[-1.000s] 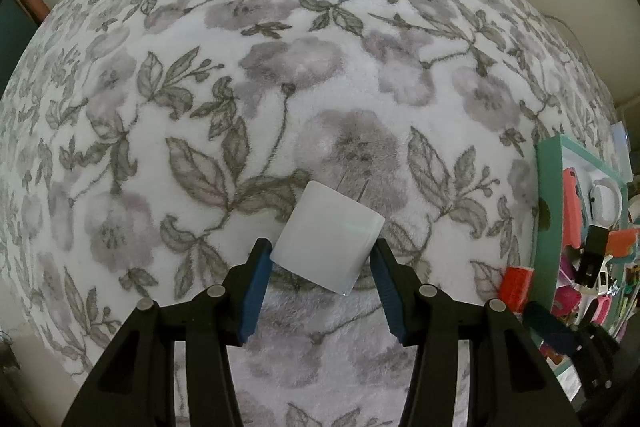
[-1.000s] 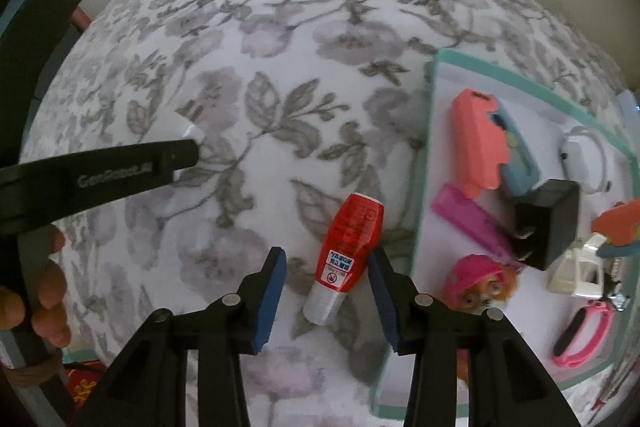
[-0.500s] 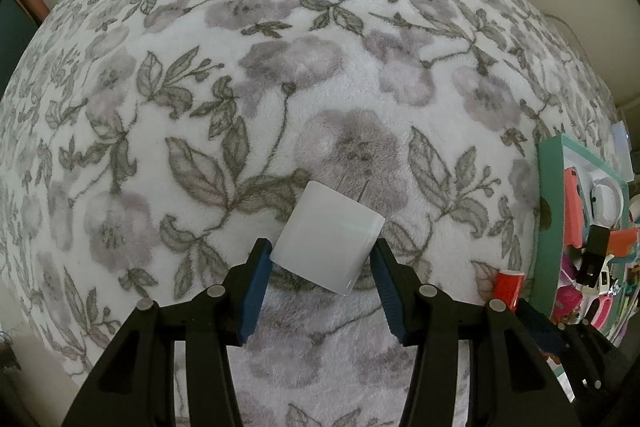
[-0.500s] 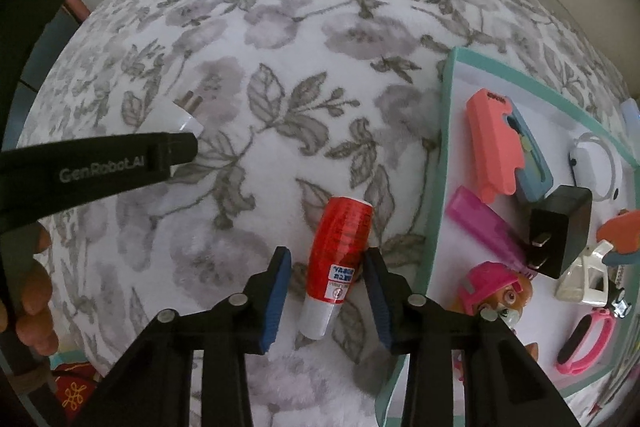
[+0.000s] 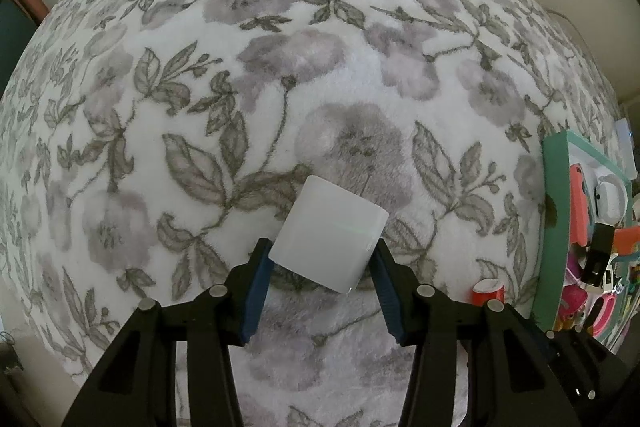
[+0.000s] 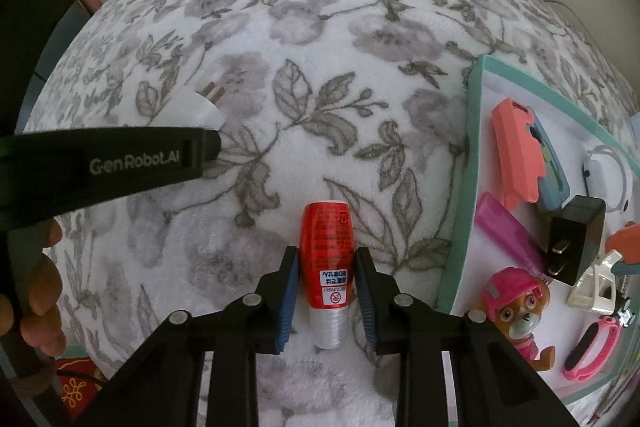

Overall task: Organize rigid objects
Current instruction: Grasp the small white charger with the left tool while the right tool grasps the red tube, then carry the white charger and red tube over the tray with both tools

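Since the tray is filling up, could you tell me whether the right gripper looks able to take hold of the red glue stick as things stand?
Probably yes: the red glue stick already lies between the right gripper fingers, which have just been closing, with nothing in the way.

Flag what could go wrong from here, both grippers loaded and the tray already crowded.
1. The left gripper holds the white charger skewed, by its near corners; it may twist or slip on lifting.
2. The right gripper has just been closing on the red bottle, a round body lying on soft fleece; it could roll or squirt out.
3. The teal tray looks packed, so a drop-in may knock the black adapter or dog toy.
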### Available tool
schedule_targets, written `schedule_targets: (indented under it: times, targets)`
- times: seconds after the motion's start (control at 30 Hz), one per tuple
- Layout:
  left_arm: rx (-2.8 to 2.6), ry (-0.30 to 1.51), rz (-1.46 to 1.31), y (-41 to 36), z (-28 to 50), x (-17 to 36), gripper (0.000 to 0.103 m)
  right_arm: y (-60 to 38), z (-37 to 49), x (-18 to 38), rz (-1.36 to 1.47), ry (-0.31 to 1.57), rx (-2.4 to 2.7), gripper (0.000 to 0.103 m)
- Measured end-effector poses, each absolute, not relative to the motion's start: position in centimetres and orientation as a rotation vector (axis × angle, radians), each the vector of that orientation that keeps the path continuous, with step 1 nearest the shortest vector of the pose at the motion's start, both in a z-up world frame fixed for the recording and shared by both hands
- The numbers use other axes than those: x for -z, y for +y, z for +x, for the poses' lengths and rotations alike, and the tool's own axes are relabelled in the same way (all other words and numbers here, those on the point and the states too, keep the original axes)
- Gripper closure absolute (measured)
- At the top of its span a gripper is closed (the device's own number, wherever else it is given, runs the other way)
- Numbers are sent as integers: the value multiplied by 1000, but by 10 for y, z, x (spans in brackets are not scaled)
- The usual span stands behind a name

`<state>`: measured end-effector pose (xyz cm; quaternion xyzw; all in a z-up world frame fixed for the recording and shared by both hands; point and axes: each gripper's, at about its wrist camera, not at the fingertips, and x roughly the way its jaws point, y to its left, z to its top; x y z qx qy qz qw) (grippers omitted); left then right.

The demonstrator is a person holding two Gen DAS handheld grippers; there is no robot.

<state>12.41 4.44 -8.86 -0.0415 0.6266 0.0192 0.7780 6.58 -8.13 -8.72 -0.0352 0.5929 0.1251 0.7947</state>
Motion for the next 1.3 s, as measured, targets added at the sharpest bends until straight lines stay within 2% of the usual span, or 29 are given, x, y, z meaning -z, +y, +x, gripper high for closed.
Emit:
schedule_targets:
  times: [0.4,0.8,1.3]
  targets:
    - [-35,1219,-128,54,121,38,57,-103,71,50,17,1191,-267,74]
    - [-34,1088,-136,59,111,-12,58,-125,71,26,78,1122,-250,76]
    - [-19,1012,-113,43,100,-38,58,-160,59,-2,144,1051,-199,76]
